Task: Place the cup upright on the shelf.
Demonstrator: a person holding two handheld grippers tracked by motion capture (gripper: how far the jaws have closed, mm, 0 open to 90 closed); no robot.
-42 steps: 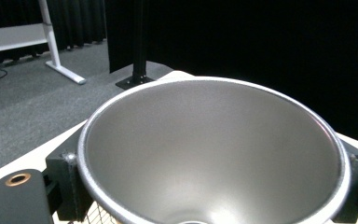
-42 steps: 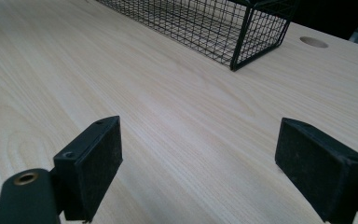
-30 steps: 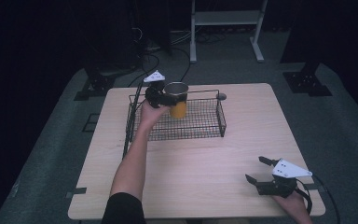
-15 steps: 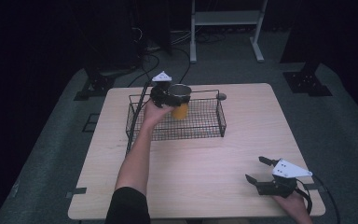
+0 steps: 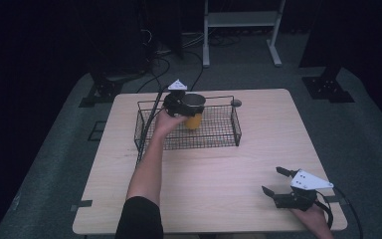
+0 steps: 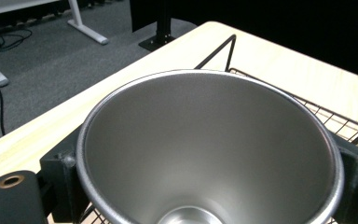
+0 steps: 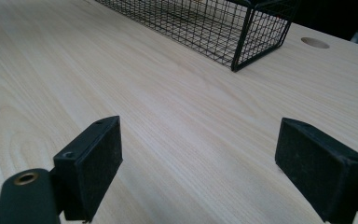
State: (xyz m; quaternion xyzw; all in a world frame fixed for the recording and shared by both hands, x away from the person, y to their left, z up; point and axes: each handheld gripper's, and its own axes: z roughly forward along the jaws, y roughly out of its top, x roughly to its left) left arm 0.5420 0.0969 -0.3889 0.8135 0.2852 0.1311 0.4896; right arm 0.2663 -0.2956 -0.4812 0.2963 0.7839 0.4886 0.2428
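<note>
An orange tumbler (image 5: 194, 113) with a steel inside (image 6: 209, 149) is held upright in my left gripper (image 5: 183, 103), which is shut on it just under the rim. It hangs inside the black wire basket (image 5: 224, 133) at the table's back middle; whether its base touches the basket floor I cannot tell. In the left gripper view the tumbler's mouth sits between my two jaws. My right gripper (image 5: 277, 181) rests open near the table's front right corner, its jaws wide apart (image 7: 200, 168) over bare wood, nothing between them.
The light wooden table (image 5: 214, 174) has a round cable hole (image 5: 236, 103) just behind the basket's right end. A corner of the wire basket (image 7: 242, 42) stands ahead of my right gripper. Cables and a desk frame (image 5: 238, 30) lie on the floor beyond.
My left gripper with the tumbler has shifted slightly right and a little lower into the basket. The right gripper has stayed where it was.
</note>
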